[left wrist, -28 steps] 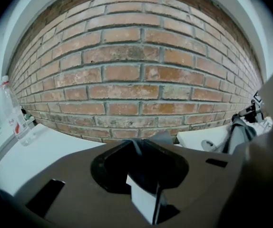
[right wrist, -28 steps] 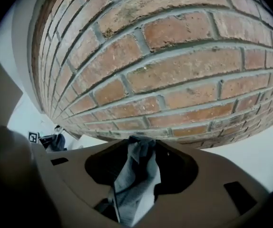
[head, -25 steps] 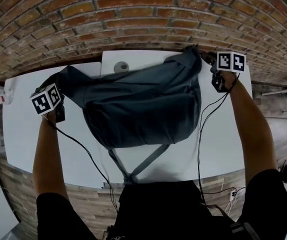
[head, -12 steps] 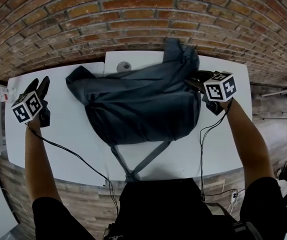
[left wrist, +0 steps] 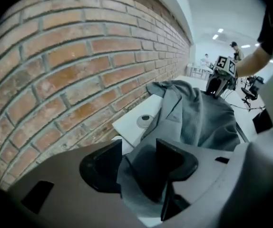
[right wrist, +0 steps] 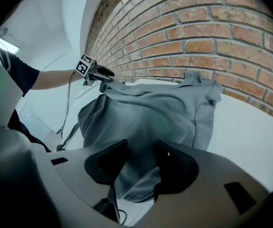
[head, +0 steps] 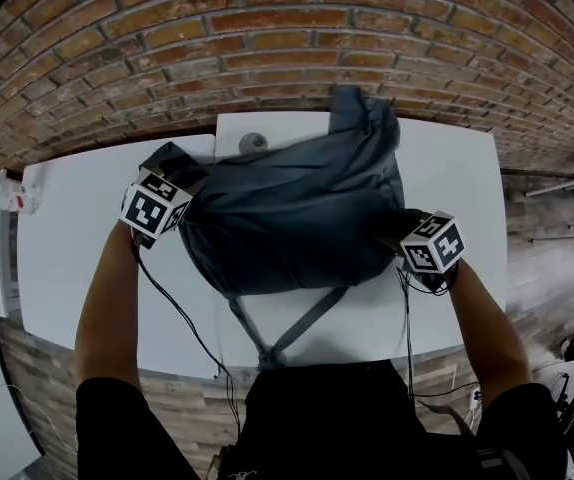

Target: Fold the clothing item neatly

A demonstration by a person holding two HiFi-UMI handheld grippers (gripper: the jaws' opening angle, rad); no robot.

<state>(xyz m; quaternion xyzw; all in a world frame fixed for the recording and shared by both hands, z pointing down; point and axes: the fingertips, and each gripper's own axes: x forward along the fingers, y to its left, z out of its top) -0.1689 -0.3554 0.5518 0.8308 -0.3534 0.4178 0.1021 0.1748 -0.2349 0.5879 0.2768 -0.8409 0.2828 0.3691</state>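
A dark grey garment lies bunched on the white table. My left gripper is at its far left corner. Its jaws have just been opening, and a fold of the grey cloth lies loosely between the wide-apart jaws of the left gripper. My right gripper is at the garment's near right edge. In the right gripper view the gripper is shut on cloth whose striped inner side shows. One part of the garment reaches the brick wall.
A brick wall runs along the table's far edge. A small round grey disc sits on the table by the garment's far edge. Grey straps cross the near table edge. Black cables trail from both grippers.
The left gripper let go of the garment's left corner, swung out left, then came back to that corner. The right gripper carried the far right corner toward me, folding cloth over.
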